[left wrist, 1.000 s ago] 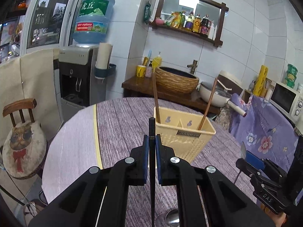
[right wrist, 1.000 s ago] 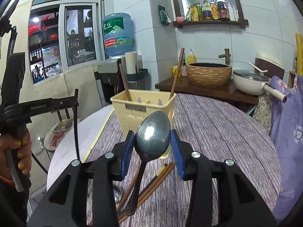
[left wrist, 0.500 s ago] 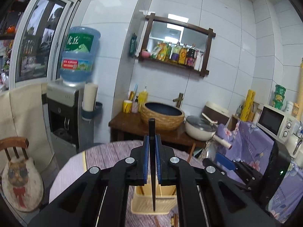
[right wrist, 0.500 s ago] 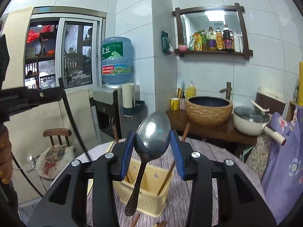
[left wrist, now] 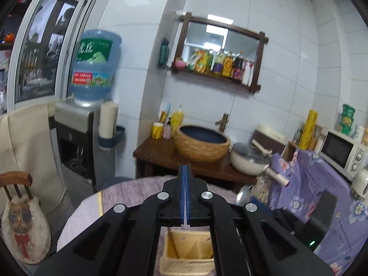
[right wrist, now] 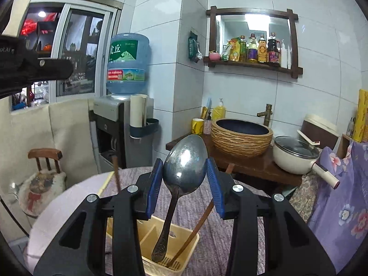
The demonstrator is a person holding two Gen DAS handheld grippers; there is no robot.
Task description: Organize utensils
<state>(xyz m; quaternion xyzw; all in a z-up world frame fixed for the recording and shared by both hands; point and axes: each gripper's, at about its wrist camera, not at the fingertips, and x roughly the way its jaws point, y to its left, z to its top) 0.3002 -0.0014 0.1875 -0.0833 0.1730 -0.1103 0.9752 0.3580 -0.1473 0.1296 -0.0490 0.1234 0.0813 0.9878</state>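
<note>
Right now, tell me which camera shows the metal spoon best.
The right wrist view. There the spoon fills the middle, bowl clamped between the right gripper's blue pads, handle hanging down over the yellow basket. The left wrist view shows only its bowl edge peeking out behind the shut left gripper.

The metal spoon (right wrist: 185, 161) hangs bowl up, its dark handle pointing down to 7 o'clock. Below it stands the yellow utensil basket (right wrist: 170, 246), with brown chopsticks (right wrist: 195, 227) leaning toward 1 o'clock.
</note>
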